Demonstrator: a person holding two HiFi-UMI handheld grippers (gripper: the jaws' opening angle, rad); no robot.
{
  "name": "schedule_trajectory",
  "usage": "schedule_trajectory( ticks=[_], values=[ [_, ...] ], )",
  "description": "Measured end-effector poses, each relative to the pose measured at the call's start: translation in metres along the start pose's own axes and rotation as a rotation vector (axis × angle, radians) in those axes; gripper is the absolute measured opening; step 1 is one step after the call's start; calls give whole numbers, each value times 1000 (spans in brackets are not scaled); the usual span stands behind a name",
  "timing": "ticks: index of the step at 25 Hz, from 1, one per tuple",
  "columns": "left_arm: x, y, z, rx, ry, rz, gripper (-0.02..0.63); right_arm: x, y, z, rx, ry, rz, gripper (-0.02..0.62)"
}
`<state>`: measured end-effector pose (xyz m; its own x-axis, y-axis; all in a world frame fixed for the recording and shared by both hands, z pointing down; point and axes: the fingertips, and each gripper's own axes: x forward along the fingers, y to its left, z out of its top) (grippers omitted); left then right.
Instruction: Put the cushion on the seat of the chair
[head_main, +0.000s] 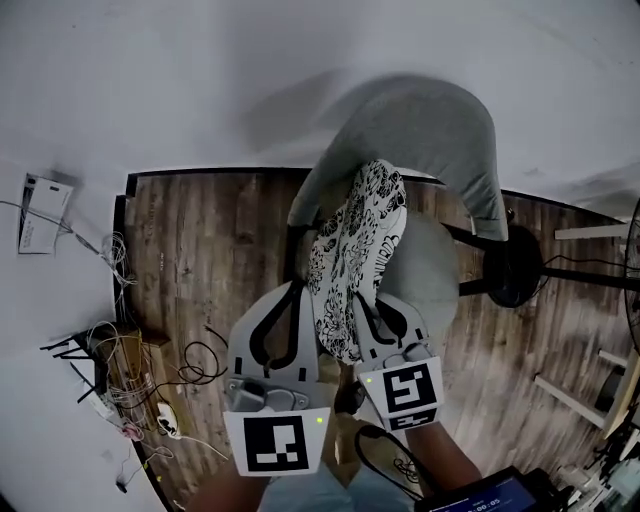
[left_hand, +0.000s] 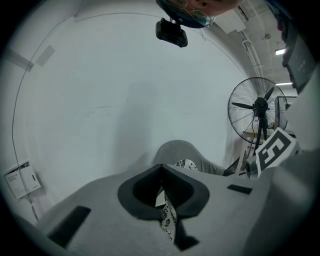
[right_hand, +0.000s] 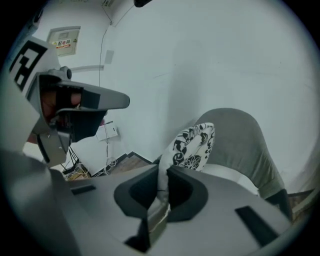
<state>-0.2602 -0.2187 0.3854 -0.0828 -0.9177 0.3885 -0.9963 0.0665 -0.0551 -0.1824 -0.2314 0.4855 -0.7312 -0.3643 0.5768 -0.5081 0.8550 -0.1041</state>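
Observation:
A black-and-white patterned cushion (head_main: 358, 255) hangs on edge over the front of a grey chair, between its curved back (head_main: 425, 130) and its seat (head_main: 432, 275). My left gripper (head_main: 303, 305) is shut on the cushion's near left edge, and my right gripper (head_main: 362, 312) is shut on the near right edge. In the left gripper view the jaws (left_hand: 162, 192) pinch a fold of patterned fabric (left_hand: 168, 220), with the chair back (left_hand: 175, 151) beyond. The right gripper view shows its jaws (right_hand: 162, 186) pinching the cushion (right_hand: 192, 145) just in front of the grey chair (right_hand: 242, 142).
The chair stands on a wooden floor (head_main: 215, 250) against a white wall. A standing fan (left_hand: 257, 107) is to its right, its dark base (head_main: 515, 265) beside the chair. Tangled cables and a power strip (head_main: 135, 375) lie at the left. A paper sheet (head_main: 40, 212) hangs on the wall.

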Motion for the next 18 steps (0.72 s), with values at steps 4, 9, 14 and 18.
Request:
schedule_trajectory(
  ticks=[4, 9, 14, 18],
  values=[
    [11, -2, -4, -4, 2, -30, 9, 11, -10, -16, 27, 33, -23, 21],
    [23, -21, -9, -15, 13, -75, 9, 6, -28, -33, 64, 58, -54, 23],
    [37, -47, -13, -3, 11, -130, 9, -1, -52, -46, 92, 57, -105, 25],
    [47, -65, -20, 10, 22, -166, 9, -9, -71, -61, 126, 65, -138, 28]
  ],
)
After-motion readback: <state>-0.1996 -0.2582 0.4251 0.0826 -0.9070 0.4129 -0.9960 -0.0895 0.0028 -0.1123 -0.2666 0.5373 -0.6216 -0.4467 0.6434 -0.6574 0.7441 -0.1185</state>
